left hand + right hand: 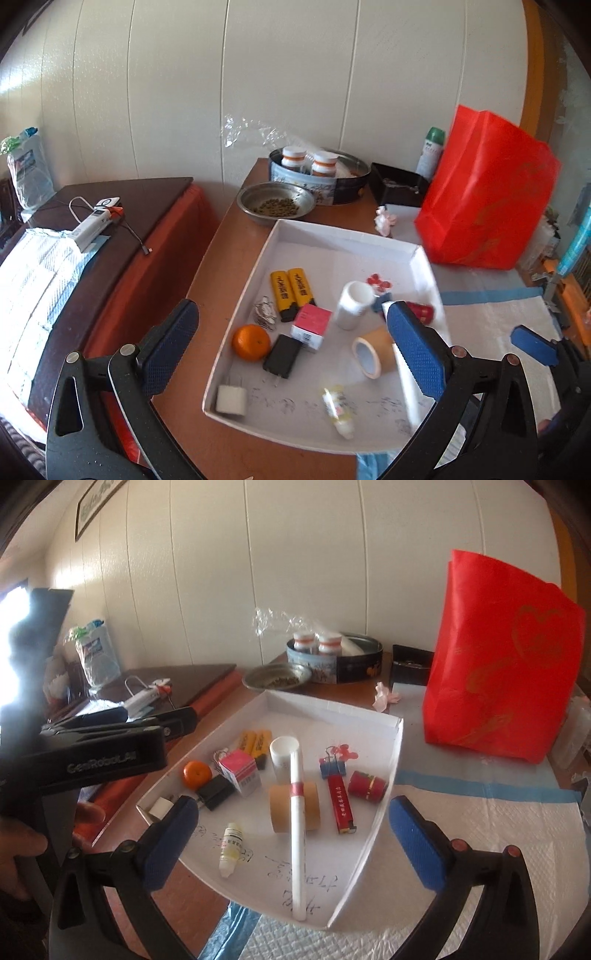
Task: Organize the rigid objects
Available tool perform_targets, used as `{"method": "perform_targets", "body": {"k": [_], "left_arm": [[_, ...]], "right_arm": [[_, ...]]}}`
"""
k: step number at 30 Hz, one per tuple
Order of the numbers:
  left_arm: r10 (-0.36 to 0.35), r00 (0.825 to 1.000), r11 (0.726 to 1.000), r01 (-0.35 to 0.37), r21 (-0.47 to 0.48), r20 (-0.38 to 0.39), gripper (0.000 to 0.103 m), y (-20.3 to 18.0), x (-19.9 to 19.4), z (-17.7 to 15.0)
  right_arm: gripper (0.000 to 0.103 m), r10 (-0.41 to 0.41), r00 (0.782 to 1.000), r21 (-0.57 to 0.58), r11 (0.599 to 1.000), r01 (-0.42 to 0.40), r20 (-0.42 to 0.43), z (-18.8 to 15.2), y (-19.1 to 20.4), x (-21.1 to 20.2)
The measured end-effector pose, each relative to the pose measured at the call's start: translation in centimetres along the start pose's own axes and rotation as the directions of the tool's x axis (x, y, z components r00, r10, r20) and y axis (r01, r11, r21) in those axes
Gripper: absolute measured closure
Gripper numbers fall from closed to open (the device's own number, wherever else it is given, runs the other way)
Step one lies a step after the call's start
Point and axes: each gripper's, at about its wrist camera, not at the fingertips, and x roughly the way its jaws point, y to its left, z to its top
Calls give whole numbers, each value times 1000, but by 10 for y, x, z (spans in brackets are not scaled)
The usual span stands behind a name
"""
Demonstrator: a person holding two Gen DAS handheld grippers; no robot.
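A white cardboard tray (347, 234) (332, 705) on the table holds several small objects: an orange (251, 342) (197, 774), two yellow batteries (291, 291), a pink box (311, 325) (239, 770), a black charger (282, 355), a white plug (231, 400), a tape roll (373, 354) (275, 808), a white bottle (353, 304), a dropper bottle (231, 849), a long white tube (297, 834), a red lighter (340, 803), a red tin (366, 785). My left gripper (291, 350) is open above the tray. My right gripper (291, 845) is open above the tray's near end.
A red gift bag (487, 195) (498, 657) stands at the right. A metal bowl (275, 203), a round tin with jars (319, 177) and a black box (399, 184) stand behind the tray. A dark side table (122, 221) with a cable lies left.
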Motion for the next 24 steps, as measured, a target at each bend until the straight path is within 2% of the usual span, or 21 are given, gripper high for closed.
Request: {"method": "perform_targets", "body": {"k": [3,6,11,16,20,24], "left_arm": [[13,1000,1000,-13,21,11,0,-11,-19,-1],[64,998,996,-65,54,13,0,-25,-40,-2],[133,987,985,-142,95,91,0,-46,-80,-4],[154,981,984,-163,70,117,0,-64,-111,-10],[171,967,981,-185,59,190,0,-84,-144,-14],[177,971,984,-175,-30,160,0,-90,-161,-16]], "right_arm": [[0,-26,999,2,1000,26,40,1,-4,-17],[0,-31,997,1,1000,31,77,2,-9,-36],[0,-73,991,18,997,72,112,2,-18,-59],[0,-51,989,27,998,48,139,1,-32,-79],[0,-37,985,51,998,29,171,1,-48,-101],[0,-6,979,78,997,-11,205,1,-63,-126]]}}
